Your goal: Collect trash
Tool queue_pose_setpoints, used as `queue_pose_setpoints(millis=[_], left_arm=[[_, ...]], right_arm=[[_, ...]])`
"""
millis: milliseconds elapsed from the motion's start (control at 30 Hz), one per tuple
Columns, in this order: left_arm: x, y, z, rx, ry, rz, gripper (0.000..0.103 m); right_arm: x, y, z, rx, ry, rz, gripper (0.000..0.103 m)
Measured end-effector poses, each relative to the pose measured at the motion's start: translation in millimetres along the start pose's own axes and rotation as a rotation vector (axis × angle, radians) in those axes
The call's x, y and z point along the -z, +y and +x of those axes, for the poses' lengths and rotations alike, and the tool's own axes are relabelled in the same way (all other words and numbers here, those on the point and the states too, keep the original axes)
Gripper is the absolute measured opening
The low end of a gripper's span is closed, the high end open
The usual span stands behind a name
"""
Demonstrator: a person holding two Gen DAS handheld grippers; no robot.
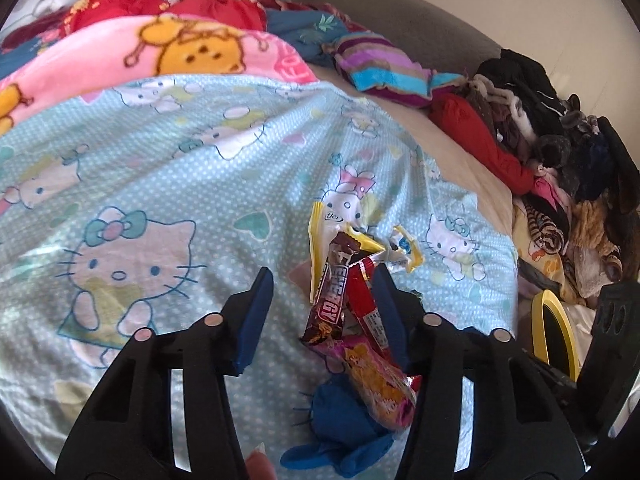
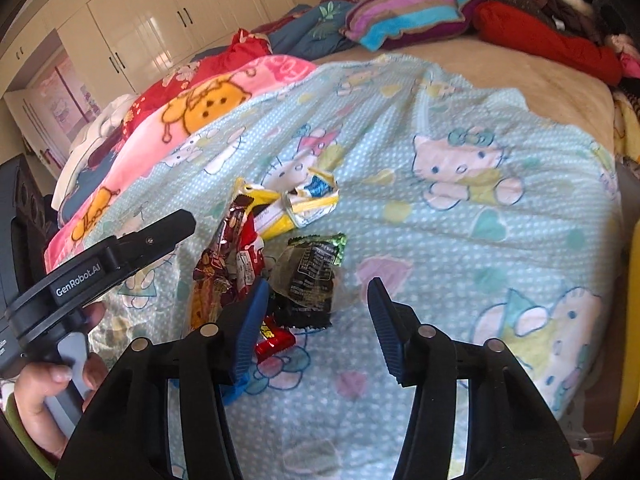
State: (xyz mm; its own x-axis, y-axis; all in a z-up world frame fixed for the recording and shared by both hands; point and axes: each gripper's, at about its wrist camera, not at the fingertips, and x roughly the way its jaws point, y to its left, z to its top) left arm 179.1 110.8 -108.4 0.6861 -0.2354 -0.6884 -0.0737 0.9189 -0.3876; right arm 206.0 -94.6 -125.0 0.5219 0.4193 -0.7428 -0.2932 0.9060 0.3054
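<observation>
Both hand-held grippers stand wide open over a heap of snack wrappers (image 1: 352, 280) on the bed's cat-print blanket (image 1: 160, 184). Left hand-held gripper (image 1: 324, 284) straddles a brown wrapper (image 1: 328, 304) reading "ENERGY"; right hand-held gripper (image 2: 316, 288) frames a black packet (image 2: 312, 280), its small print unreadable.

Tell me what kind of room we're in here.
Most likely a bedroom: a bed under a Hello Kitty blanket, clothes piled along its far side, and white wardrobe doors behind it. Snack wrappers litter the blanket.
</observation>
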Motion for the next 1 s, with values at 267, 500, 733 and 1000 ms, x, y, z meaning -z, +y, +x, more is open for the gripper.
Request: queue_pose_setpoints(millis=[267,500,733,1000], left_arm=[[0.7,4.0,26.6,0.023,0.074,-0.046,0.037],[7.5,6.8,31.1,0.03,0.09,-0.082,0.014],[3.1,11.4,4.4,0.044,-0.004,-0.113,0.014],[1.9,1.0,-39.3,0.062,-0.095,-0.082,0.014]], right_arm=[[9.0,-13.7,20.0,-0.004,0.071,0.051,0.021],[14.1,-21.8,8.1,-0.026,0.045,0.079,0.002],[13.2,-22.9,-8.4,-0.059,0.004,0.089,0.001],[1.2,-24.8,-0.2,-0.063,0.006,0.114,0.042]])
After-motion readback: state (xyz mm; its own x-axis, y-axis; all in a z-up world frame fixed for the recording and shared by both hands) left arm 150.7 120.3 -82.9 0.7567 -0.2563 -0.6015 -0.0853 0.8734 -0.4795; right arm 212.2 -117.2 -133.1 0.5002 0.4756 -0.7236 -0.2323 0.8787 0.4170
